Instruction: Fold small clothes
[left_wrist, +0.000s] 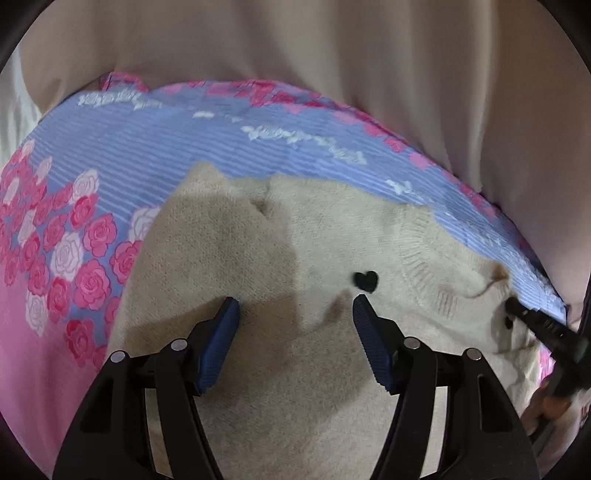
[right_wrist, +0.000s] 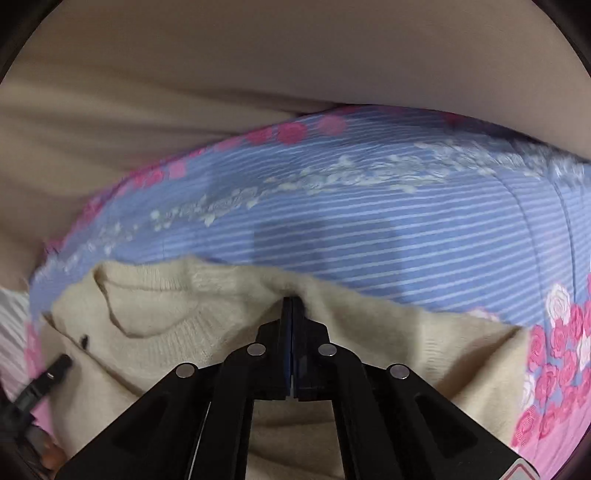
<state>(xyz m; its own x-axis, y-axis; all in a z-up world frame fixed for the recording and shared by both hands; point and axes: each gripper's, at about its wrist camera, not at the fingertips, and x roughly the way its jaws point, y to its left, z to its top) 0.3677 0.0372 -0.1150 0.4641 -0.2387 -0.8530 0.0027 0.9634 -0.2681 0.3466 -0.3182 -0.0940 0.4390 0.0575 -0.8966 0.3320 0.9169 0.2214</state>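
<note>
Bedspread (left_wrist: 155, 147): blue with thin white stripes, pink and white roses along its left side, pink border; it carries everything, and beige fabric rises behind it.
Left gripper (left_wrist: 295, 306): blue-padded fingers (left_wrist: 221, 332) spread wide, tips resting on or just above the sweater; nothing between them.
Sweater (left_wrist: 295, 236): small cream knit garment lying on the bedspread, filling the lower middle of the left wrist view; a fold of cloth lies over its left part.
Heart mark (left_wrist: 366, 281): small black heart on the knit, just above the left gripper's right fingertip.
Collar (left_wrist: 436, 266): ribbed band curving to the right of the heart; in the right wrist view it opens at the left.
Right gripper (right_wrist: 292, 306): fingers pressed together, pinching the sweater's upper edge, which bunches around the tips; seen blurred at the right edge of the left wrist view.
</note>
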